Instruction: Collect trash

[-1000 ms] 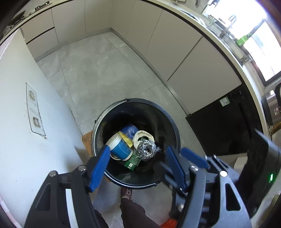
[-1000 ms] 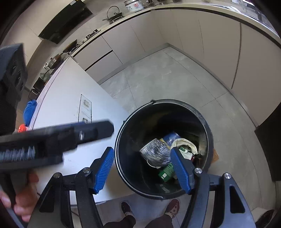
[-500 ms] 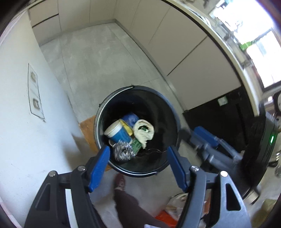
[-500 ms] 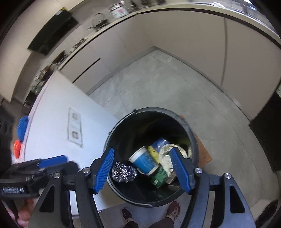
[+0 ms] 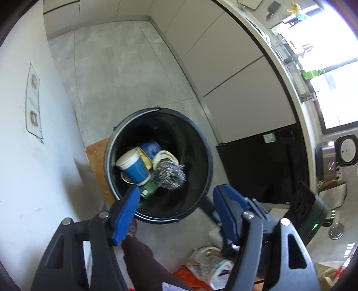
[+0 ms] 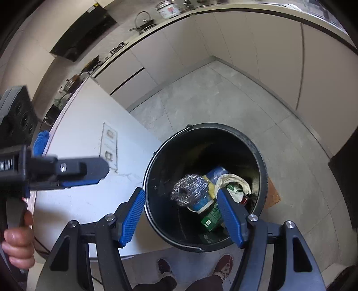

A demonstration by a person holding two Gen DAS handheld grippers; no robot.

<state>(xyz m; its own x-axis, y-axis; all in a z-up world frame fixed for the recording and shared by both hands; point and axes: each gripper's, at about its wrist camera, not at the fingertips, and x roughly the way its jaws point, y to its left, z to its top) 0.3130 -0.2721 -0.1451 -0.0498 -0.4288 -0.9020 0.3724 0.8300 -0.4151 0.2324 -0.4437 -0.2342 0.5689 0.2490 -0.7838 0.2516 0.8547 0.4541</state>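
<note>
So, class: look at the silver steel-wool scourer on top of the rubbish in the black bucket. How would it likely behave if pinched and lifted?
The scourer is a loose tangle of wire, so it probably squashes and feels light. Its rough strands should resist slipping. Perched on the blue cup in the bucket, it may tumble if nudged.

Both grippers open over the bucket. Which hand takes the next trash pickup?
Probably right: the right gripper is empty, and the floor litter lies on its side of the bucket. The left gripper is beside the white counter.

Home kitchen, pale base cabinets, countertop with pots, range hood, tiled floor
</note>
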